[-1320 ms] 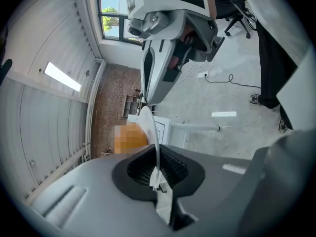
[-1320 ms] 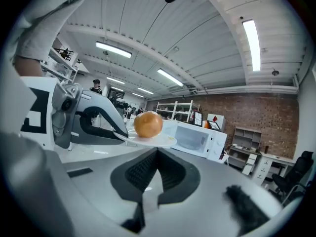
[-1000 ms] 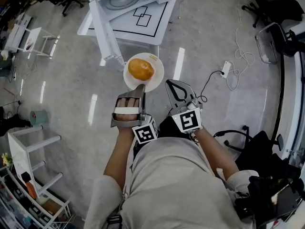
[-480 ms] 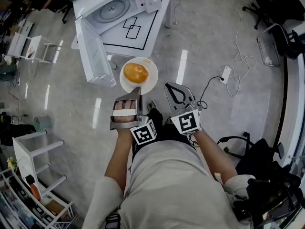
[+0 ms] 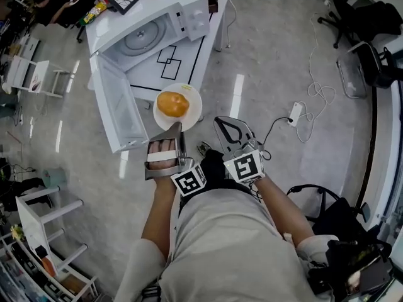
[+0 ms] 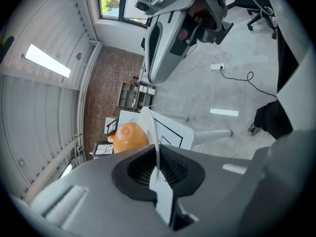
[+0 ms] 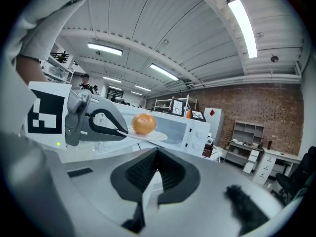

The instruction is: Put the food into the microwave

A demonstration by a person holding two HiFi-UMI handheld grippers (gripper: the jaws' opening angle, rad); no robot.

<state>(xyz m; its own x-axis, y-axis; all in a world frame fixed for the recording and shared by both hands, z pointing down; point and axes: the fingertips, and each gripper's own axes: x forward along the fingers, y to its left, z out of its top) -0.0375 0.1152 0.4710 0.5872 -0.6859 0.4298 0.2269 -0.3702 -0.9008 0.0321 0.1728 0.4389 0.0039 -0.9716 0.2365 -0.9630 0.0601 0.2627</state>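
An orange [image 5: 172,104] lies on a white plate [image 5: 192,111]. My left gripper [image 5: 178,127] is shut on the plate's near rim and holds it level above the floor, just in front of the white table [image 5: 189,60]. The microwave [image 5: 189,17] stands on that table with its door [image 5: 116,109] swung open to the left and its turntable showing. In the left gripper view the plate [image 6: 152,128] runs edge-on between the jaws beside the orange [image 6: 129,136]. My right gripper [image 5: 218,121] is shut and empty, to the right of the plate. The right gripper view shows the orange [image 7: 144,124] before the microwave [image 7: 190,127].
A power strip [image 5: 295,111] and white cable lie on the floor at right. Office chairs [image 5: 362,17] stand at the far right. White shelf racks [image 5: 44,200] stand at the left. Black square outlines mark the table top.
The table and open microwave have come nearer and fuller into view. Both grippers and the plate with the orange moved toward them together, and the grip has not changed.
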